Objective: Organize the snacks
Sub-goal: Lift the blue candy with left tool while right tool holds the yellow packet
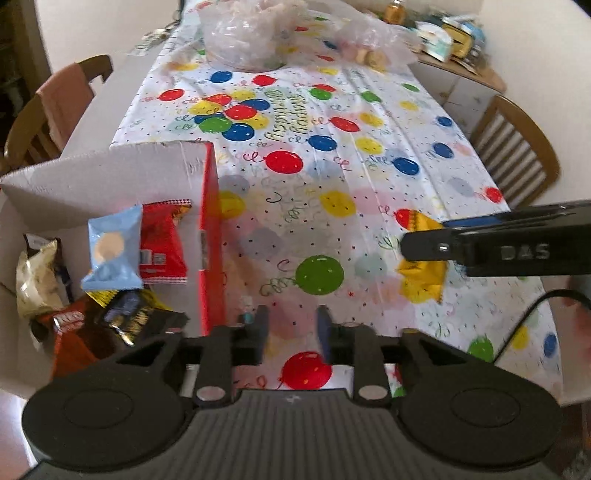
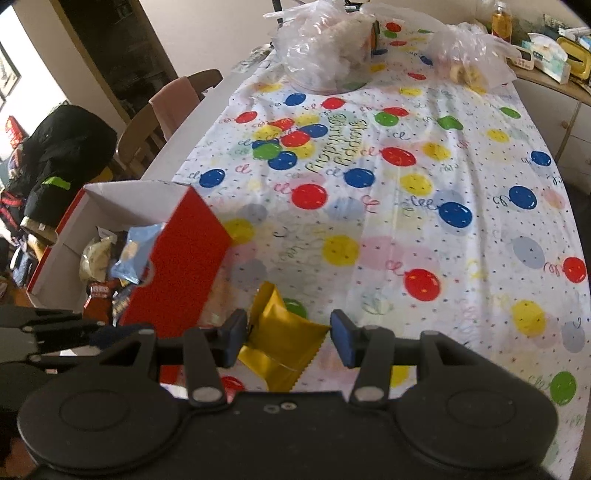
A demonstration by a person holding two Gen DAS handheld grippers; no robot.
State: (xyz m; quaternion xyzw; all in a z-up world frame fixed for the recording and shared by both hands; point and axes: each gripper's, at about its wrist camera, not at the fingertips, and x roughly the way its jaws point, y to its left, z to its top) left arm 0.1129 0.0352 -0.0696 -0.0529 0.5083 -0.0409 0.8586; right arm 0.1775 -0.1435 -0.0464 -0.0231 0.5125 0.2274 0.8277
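Observation:
A red cardboard box (image 1: 210, 236) with a white inside stands at the table's left; it also shows in the right wrist view (image 2: 181, 258). It holds several snack packets, among them a light blue one (image 1: 112, 251) and a red one (image 1: 162, 243). A yellow snack packet (image 2: 280, 343) lies on the balloon tablecloth between the fingers of my open right gripper (image 2: 288, 339), which do not press it. In the left wrist view the packet (image 1: 421, 280) sits under the right gripper's arm. My left gripper (image 1: 291, 328) is open and empty beside the box.
Clear plastic bags (image 1: 251, 33) with food sit at the table's far end. A cluttered side counter (image 1: 454, 40) stands at the far right. Wooden chairs flank the table at the left (image 1: 40, 122) and the right (image 1: 517, 155). A cable (image 1: 524, 325) trails at the right.

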